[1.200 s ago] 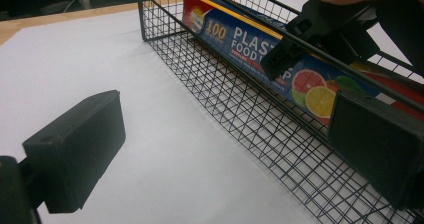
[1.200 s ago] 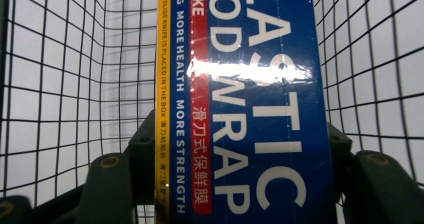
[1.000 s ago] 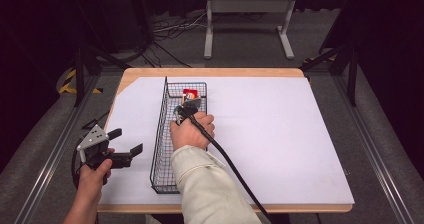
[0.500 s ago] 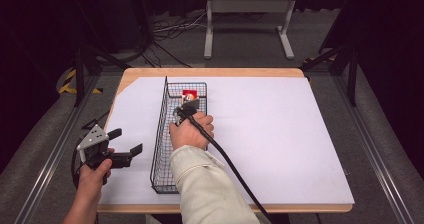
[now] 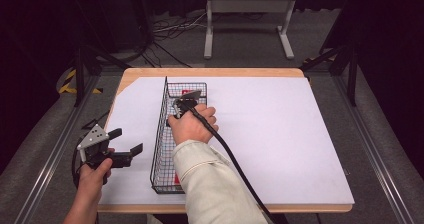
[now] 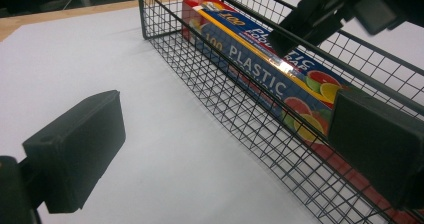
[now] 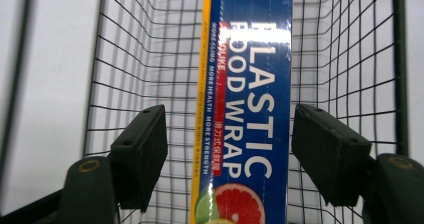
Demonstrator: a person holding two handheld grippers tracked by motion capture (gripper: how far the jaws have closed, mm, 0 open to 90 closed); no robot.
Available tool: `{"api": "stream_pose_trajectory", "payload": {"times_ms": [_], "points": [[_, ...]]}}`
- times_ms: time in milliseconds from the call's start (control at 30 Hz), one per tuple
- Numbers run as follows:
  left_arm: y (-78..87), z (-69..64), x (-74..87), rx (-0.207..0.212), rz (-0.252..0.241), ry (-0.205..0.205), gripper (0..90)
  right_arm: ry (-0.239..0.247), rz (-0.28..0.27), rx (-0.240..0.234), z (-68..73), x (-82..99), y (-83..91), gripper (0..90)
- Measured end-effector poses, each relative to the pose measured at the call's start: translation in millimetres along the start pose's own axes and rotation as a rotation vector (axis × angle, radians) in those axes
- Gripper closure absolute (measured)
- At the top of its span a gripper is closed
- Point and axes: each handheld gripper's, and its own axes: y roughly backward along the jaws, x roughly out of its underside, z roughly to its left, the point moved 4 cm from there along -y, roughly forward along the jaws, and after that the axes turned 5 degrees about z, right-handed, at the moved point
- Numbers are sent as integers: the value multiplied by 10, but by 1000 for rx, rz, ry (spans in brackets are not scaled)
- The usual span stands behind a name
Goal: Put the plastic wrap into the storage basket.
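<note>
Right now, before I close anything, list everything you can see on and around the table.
Table: one, wooden edge, under a white sheet.
Wire basket: one, black, long, left of the table's middle.
Plastic wrap box: one, blue with red and yellow, lying lengthwise in the basket.
Metal stand: one, grey, on the floor behind the table.
Left claw: open, outside the basket's left wall.
Right claw: open, jaws either side of the box.
</note>
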Motion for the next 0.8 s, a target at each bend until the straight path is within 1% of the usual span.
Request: {"api": "stream_pose_trajectory", "payload": {"times_ms": [67, 100, 133, 167, 233, 300, 333, 367, 400, 467, 533, 633, 700, 733, 800], "points": [[4, 0, 4, 2, 5, -4, 28, 17, -7, -12, 11, -21, 91, 310], [4, 0, 4, 2, 5, -4, 27, 20, -8, -10, 13, -28, 122, 311], [8, 1, 8, 1, 2, 2, 27, 20, -8, -10, 13, -28, 122, 311], [12, 7, 8, -1, 3, 3, 28, 34, -18, -4, -14, -62, 233, 318], [10, 7, 6, -1, 1, 3, 28, 39, -22, -1, -31, -75, 267, 318], [-3, 5, 4, -1, 7, -2, 28, 59, -33, 6, -84, -104, 328, 318], [-6, 7, 3, -2, 6, -1, 28, 59, -46, 10, -113, -121, 356, 316], [-5, 10, 3, -5, 6, 2, 28, 71, -62, 10, -134, -135, 369, 312], [-1, 17, 1, -11, 5, -3, 28, 74, -60, 8, -143, -137, 382, 308], [7, 23, 0, -10, 4, 5, 28, 99, -66, 0, -178, -143, 418, 307], [1, 26, 5, -4, 7, 7, 28, 116, -80, 2, -226, -156, 473, 309], [-4, 29, 11, 4, 8, 9, 28, 120, -94, 6, -315, -182, 563, 307], [-1, 46, 18, 11, 10, 21, 28, 132, -88, 23, -399, -192, 616, 298], [-5, 58, 23, 10, 10, 23, 28, 141, -93, 29, -439, -201, 647, 298], [-9, 68, 28, 8, 13, 23, 27, 150, -98, 28, -527, -213, 715, 297]]}}
